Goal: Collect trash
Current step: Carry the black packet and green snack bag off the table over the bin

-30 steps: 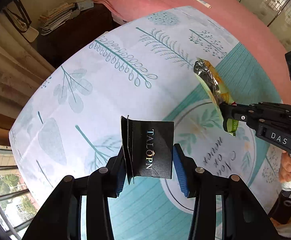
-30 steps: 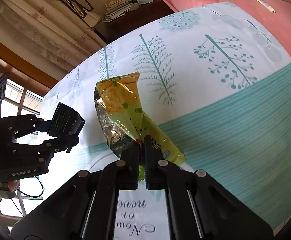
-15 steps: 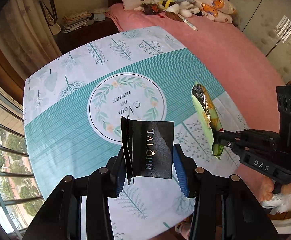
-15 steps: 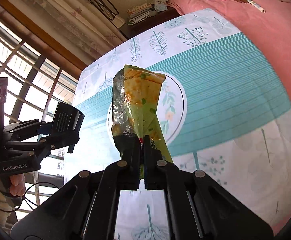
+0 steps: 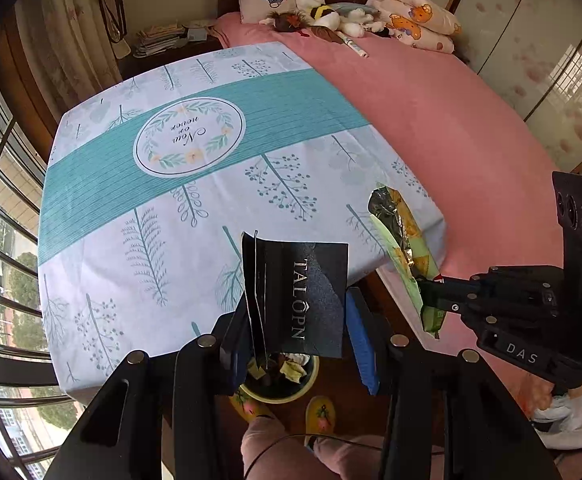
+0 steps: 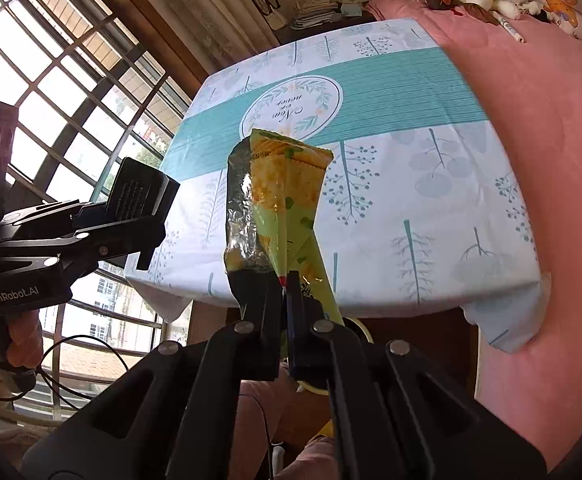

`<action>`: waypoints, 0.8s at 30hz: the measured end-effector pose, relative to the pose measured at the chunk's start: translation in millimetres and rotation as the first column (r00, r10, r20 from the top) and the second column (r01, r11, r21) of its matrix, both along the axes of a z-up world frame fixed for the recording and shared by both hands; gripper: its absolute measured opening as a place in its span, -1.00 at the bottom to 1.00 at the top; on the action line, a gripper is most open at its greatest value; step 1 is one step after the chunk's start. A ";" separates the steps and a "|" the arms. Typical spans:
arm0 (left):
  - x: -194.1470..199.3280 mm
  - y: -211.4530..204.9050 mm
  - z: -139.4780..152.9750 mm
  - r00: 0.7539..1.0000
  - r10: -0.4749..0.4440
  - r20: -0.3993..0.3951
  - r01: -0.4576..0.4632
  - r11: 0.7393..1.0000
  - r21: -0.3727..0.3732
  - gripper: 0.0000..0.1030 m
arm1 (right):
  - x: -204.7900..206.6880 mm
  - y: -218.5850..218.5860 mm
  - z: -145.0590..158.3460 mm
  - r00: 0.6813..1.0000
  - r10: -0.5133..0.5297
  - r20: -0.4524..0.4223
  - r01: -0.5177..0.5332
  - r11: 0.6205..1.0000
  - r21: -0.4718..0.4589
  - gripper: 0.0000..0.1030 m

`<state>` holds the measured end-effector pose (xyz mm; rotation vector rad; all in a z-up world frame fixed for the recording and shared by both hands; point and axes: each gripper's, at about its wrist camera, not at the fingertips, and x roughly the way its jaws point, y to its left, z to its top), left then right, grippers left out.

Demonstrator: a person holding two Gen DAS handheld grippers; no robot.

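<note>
Pulling back from the table [image 5: 103, 264], both grippers now look past its near edge, where a second ago the patterned cloth filled each view from close above. In the left wrist view the wreath print has shrunk into the upper left of the frame, and a floor strip has opened along the bottom. There a yellow-rimmed bin [image 5: 279, 390], already holding scraps, sits directly beneath the left gripper [image 5: 297, 334], between a pair of yellow slippers [image 5: 323, 414].

The left gripper stands partly open, its blue pads [image 5: 361, 344] braced against either side of the black paper pouch [image 5: 299, 296], which rises upright in the lower centre of the frame just as before. The right gripper [image 6: 285, 300] is clamped fully closed on the lower corner of the green-yellow snack wrapper [image 6: 287, 196], which stands up in mid frame with its foil lining showing. In the left view the same wrapper hangs at centre right, over the table's corner and the pink bed [image 5: 471, 128].

Both pieces of trash have therefore left the table and are carried in the air. The cloth looks bare of litter in both views. Judging by the bin's place under the pouch, the pickup seems done and dropping comes next, the pouch being nearer the opening than the wrapper.
</note>
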<state>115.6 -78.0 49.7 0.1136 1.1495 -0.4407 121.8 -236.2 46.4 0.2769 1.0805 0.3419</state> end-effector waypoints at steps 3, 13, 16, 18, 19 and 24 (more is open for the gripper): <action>-27.3 -4.1 -13.9 1.000 -0.006 0.000 0.006 1.000 0.014 -0.16 | -32.4 -6.2 -6.4 1.000 0.006 -0.027 -0.006 1.000 0.001 -1.00; -63.4 20.8 -87.5 0.991 0.056 -0.118 -0.051 0.998 0.038 -0.16 | -87.5 -5.1 -51.8 0.995 -0.032 -0.096 0.029 0.999 -0.041 -1.00; -71.0 30.0 -106.8 0.989 0.057 -0.140 -0.050 0.997 0.051 -0.16 | -100.6 -2.7 -71.6 0.990 -0.066 -0.125 0.061 0.997 -0.043 -1.00; -70.5 34.4 -118.3 0.988 0.049 -0.145 -0.040 0.997 0.067 -0.16 | -107.2 0.7 -83.5 0.987 -0.082 -0.140 0.077 0.996 -0.039 -1.00; -73.2 36.4 -123.8 0.989 0.046 -0.144 -0.035 0.997 0.072 -0.16 | -110.0 3.5 -88.5 0.987 -0.085 -0.139 0.080 0.996 -0.044 -1.00; -78.4 42.2 -150.7 0.987 0.032 -0.155 -0.019 0.996 0.083 -0.16 | -123.2 21.7 -114.8 0.983 -0.099 -0.154 0.090 0.994 -0.060 -1.00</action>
